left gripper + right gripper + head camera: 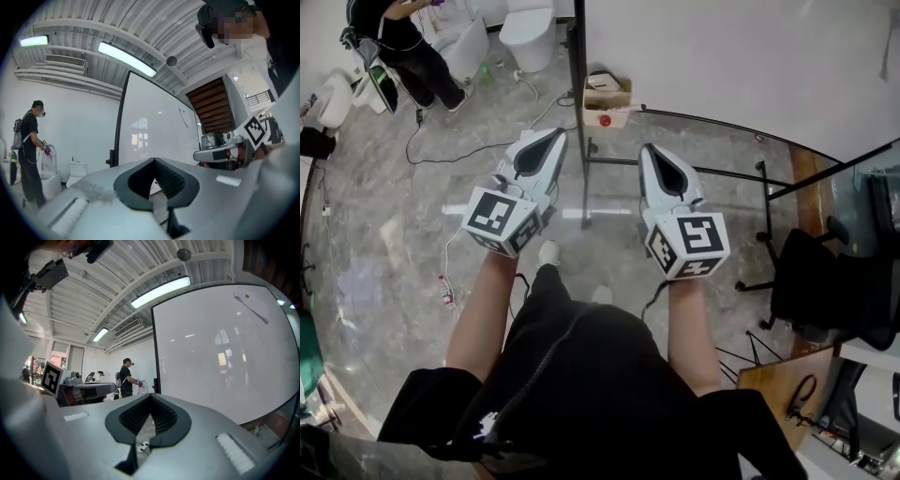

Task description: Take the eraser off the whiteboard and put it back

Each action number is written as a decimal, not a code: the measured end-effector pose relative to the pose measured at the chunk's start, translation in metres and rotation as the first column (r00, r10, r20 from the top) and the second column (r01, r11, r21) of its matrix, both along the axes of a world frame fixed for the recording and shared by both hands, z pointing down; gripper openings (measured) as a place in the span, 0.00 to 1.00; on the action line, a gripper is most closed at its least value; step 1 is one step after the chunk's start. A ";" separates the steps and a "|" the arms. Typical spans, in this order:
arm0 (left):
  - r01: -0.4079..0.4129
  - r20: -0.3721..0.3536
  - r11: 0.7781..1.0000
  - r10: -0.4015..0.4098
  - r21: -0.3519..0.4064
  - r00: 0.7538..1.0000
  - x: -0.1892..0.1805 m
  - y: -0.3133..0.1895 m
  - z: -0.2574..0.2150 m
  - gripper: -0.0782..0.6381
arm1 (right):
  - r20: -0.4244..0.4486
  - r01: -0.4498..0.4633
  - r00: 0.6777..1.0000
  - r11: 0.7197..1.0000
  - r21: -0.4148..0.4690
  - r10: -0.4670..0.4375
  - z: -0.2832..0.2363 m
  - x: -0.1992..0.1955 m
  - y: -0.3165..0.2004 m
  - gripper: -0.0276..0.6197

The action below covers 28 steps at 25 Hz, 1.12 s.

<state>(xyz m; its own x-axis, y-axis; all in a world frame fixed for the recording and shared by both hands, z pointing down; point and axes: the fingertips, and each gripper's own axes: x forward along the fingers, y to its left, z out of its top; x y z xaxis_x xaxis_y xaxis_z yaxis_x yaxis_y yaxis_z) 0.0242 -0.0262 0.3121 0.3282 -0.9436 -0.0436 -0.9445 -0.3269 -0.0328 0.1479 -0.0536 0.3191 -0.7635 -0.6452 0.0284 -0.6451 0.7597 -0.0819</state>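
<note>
Other person: someone in black (408, 42) stands on the floor (384, 234) at its far left corner. The head view shows them from above; both gripper views show them small and upright.
Left claw: my left claw (555, 139) is held out level above the floor. In its own view the jaws are pressed together with nothing between them.
Whiteboard: the whiteboard (225, 348) shows its broad white face only in the two gripper views. From my head I see mostly its dark side edge and its feet.
Eraser: I cannot pick out the eraser for certain in any view. A thin grey slanted mark (255, 308) sits near the board's top right corner with a green dot (247, 296) just beside it. It is too small to tell what it is.
Box: a cardboard box (607, 98) sits on the floor at the board's foot, and only the head view shows it.
Right claw: my right claw (649, 152) is level beside the left, jaws closed tight and holding nothing.
Chair: a black chair (811, 281) stands at the floor's right edge, in the head view alone.
</note>
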 end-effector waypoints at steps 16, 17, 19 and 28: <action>-0.234 0.029 0.971 0.235 -0.048 0.971 -0.063 -0.106 0.021 0.11 | -0.007 -0.222 0.975 0.975 0.010 0.222 0.007 -0.067 -0.081 0.06; -0.254 0.026 0.966 0.255 -0.050 0.966 -0.066 -0.112 0.021 0.11 | -0.012 -0.240 0.971 0.971 0.013 0.240 0.008 -0.072 -0.085 0.06; -0.302 0.026 0.952 0.303 -0.051 0.953 -0.070 -0.124 0.022 0.11 | -0.015 -0.279 0.960 0.960 0.019 0.279 0.010 -0.078 -0.092 0.06; -0.425 0.011 0.904 0.426 -0.047 0.905 -0.094 -0.156 0.036 0.11 | -0.039 -0.410 0.911 0.911 0.043 0.411 0.026 -0.107 -0.123 0.06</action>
